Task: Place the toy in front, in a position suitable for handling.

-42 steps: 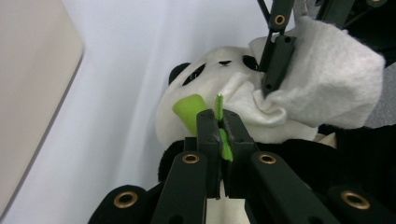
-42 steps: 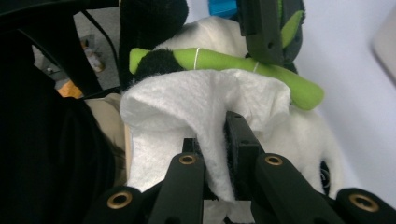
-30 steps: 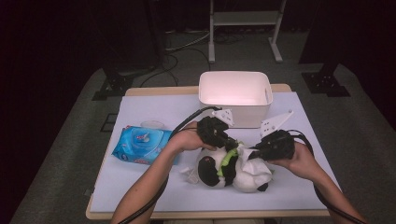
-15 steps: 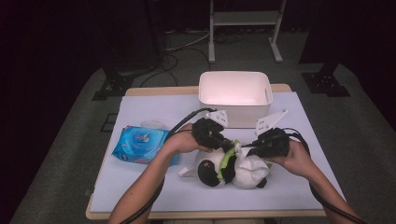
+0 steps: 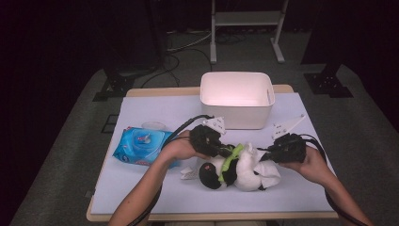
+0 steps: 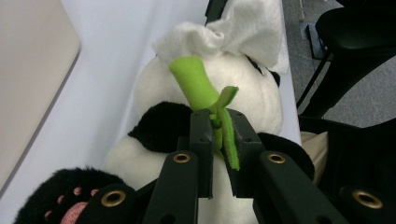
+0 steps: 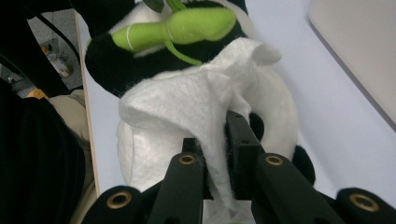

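The left gripper [image 6: 218, 140] is clamped on the green ribbon [image 6: 201, 88] at the panda's [image 5: 235, 170] neck; in the left gripper view its jaws stand close together with the felt strip pinched between them. The log-free evidence of the frames is plain enough: the ribbon rises straight out of the grip. The right gripper [image 7: 215, 140] is clamped on a fold of the white cloth [image 7: 187, 107], which drapes over the toy's lower body; its jaws too are nearly together with the cloth between them.

From the high view, the panda lies on its side near the front middle of the table [image 5: 155, 188], head toward the person's left, with the left gripper [image 5: 225, 151] at its neck and the right gripper [image 5: 269, 154] at its rear end. The cloth [image 5: 263, 165] is bunched around the toy's back half rather than lying flat.

The work looks like wiping or dressing the toy, and it seems to be mid-way: both grips are secured, but the cloth is still loose and crumpled.

Behind the toy the white bin [image 5: 236, 99] stands empty, so putting anything into it is not yet done. The blue wipes pack [image 5: 141, 146] lies well to the left, and a small scrap of white paper [image 5: 189, 174] rests just beside the panda's head.
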`<state>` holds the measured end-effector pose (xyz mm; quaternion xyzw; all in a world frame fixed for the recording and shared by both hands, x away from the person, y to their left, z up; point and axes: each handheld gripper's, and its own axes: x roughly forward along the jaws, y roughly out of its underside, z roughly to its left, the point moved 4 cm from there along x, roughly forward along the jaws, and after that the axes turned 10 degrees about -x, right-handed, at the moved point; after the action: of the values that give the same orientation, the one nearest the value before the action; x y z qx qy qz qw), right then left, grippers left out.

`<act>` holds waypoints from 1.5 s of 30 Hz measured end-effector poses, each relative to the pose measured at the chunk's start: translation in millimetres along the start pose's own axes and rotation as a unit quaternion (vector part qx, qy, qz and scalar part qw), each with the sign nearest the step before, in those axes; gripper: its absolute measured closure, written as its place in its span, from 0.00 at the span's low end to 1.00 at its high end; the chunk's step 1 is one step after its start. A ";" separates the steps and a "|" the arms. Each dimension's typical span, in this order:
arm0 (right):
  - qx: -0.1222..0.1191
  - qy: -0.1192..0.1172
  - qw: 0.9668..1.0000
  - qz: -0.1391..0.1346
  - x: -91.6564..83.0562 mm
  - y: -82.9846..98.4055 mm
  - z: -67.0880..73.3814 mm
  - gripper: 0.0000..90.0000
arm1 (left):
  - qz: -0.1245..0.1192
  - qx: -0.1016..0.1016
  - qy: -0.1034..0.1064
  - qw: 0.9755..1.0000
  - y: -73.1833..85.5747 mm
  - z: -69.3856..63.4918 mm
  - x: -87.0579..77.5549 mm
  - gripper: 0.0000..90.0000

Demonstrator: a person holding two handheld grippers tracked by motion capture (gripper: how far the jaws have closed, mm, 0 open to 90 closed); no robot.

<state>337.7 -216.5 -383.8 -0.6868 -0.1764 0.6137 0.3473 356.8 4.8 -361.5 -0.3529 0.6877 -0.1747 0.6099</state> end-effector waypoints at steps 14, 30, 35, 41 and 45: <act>0.033 0.011 0.999 0.012 -3.4 33.4 -8.1 0.93 | 0.001 -0.006 0.000 1.000 6.0 -0.7 0.1 0.87; 0.122 0.068 0.990 0.032 -39.3 94.2 -35.3 0.93 | -0.015 -0.009 -0.004 1.000 5.9 -0.6 -13.4 0.79; 0.157 0.085 0.983 0.041 -49.6 124.3 -40.6 0.92 | -0.016 -0.010 -0.008 1.000 6.4 0.8 -16.7 0.78; 0.178 0.095 0.978 0.051 -53.6 143.1 -40.6 0.74 | -0.019 -0.010 -0.009 1.000 4.1 0.9 -18.4 0.76; 0.189 0.095 0.976 0.045 -57.1 147.1 -40.9 0.65 | -0.017 -0.008 -0.011 1.000 2.5 0.4 -18.9 0.74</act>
<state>339.6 -367.7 -444.4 -0.6711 0.0073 0.5827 0.4583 356.7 19.8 -349.8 -0.3714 0.6766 -0.1756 0.6111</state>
